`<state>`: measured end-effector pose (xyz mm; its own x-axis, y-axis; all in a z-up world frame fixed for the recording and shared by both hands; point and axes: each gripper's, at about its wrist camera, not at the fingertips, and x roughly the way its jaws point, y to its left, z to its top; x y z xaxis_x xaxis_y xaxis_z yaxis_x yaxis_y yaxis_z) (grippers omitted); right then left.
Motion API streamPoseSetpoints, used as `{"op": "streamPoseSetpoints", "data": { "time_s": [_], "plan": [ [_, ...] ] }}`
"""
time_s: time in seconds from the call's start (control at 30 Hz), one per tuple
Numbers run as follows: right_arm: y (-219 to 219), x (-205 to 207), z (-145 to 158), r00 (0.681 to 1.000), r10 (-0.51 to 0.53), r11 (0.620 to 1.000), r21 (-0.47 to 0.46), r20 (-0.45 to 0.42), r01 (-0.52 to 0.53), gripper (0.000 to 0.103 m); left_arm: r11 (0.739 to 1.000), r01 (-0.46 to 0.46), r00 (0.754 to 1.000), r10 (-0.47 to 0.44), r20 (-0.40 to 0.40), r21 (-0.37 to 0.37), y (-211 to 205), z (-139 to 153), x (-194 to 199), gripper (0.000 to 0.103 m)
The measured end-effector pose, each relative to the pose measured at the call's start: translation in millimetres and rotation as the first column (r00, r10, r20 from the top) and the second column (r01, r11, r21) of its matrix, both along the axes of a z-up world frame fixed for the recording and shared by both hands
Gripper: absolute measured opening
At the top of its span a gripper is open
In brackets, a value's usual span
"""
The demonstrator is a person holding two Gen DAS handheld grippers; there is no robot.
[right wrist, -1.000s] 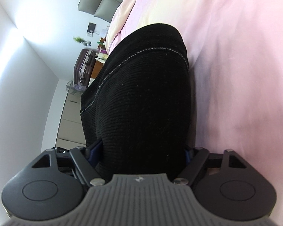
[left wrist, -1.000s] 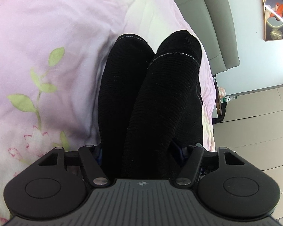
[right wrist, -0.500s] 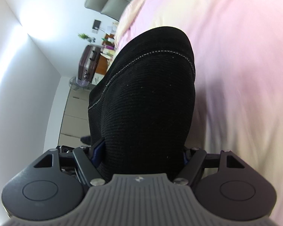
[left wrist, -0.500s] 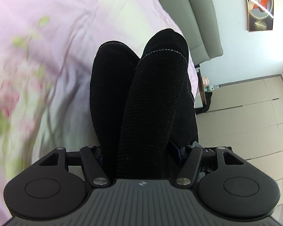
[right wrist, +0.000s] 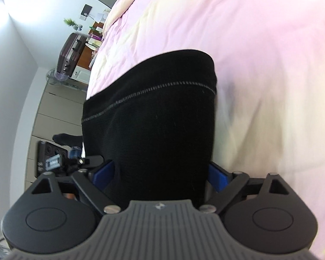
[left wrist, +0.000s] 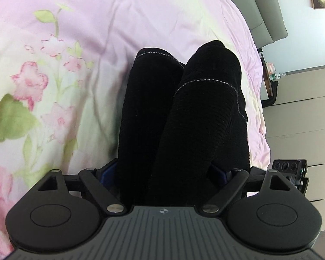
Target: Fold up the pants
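Black ribbed pants (left wrist: 184,117) with grey stitching hang from both grippers above the pink floral bed sheet (left wrist: 54,65). My left gripper (left wrist: 164,173) is shut on the pants; two leg ends bulge forward between its blue fingers (left wrist: 107,171). My right gripper (right wrist: 160,173) is shut on the pants (right wrist: 153,119) too, with a stitched hem lying across the view. The fingertips are hidden by cloth. The other gripper's body shows at the right edge of the left wrist view (left wrist: 290,173) and at the left of the right wrist view (right wrist: 54,158).
The bed's edge runs along the right in the left wrist view, with a grey headboard (left wrist: 266,10) and tiled floor (left wrist: 303,112) beyond. In the right wrist view a maroon suitcase (right wrist: 70,52), a cluttered desk (right wrist: 93,41) and a fan stand beside the bed.
Both grippers have moved over the bed with the pants still gripped; the views have swung, the floral print is back in the left view, and the other gripper now shows in each view.
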<state>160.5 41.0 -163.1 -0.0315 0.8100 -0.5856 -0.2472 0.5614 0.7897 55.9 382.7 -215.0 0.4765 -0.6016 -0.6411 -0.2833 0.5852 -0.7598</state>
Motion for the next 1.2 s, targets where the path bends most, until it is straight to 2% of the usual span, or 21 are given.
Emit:
{"op": "streamPoseSetpoints", "data": {
  "time_s": [0.13,0.3,0.4,0.5,0.63,0.83,1.07,1.2],
  "plan": [
    [3,1,-22,0.998,-0.007,0.999,0.036,-0.061,0.01,0.096,0.998,-0.016,1.0,0.016,0.003,-0.067,-9,-15,3,0.103],
    [21,0,-49,0.994,-0.007,0.993,0.114,-0.109,0.02,0.098,0.996,-0.023,1.0,0.025,0.015,-0.088,-6,-21,5,0.103],
    [33,2,-54,0.995,0.001,0.992,0.125,-0.098,0.011,0.093,0.996,-0.024,0.999,0.027,0.032,-0.091,-2,-21,4,0.103],
    [32,4,-53,0.996,0.014,0.991,0.131,-0.092,-0.002,0.085,0.993,-0.015,0.997,0.024,0.068,-0.12,-3,-21,2,0.091],
    [29,2,-46,0.995,-0.003,0.99,0.137,-0.095,0.016,0.078,0.996,-0.009,0.996,0.016,0.09,-0.083,-9,-10,2,0.078],
    [33,-6,-17,0.999,-0.021,0.989,0.146,-0.048,0.028,0.075,1.0,-0.003,0.993,0.005,0.116,-0.013,-23,24,1,0.078],
    [8,-20,25,0.999,-0.039,0.982,0.183,0.008,0.037,0.075,0.999,0.022,0.982,-0.028,0.184,0.035,-48,71,-5,0.078],
    [-11,-30,45,0.998,-0.056,0.979,0.198,0.035,0.048,0.075,0.998,0.039,0.976,-0.049,0.21,0.055,-47,76,-7,0.078]
  ]
}}
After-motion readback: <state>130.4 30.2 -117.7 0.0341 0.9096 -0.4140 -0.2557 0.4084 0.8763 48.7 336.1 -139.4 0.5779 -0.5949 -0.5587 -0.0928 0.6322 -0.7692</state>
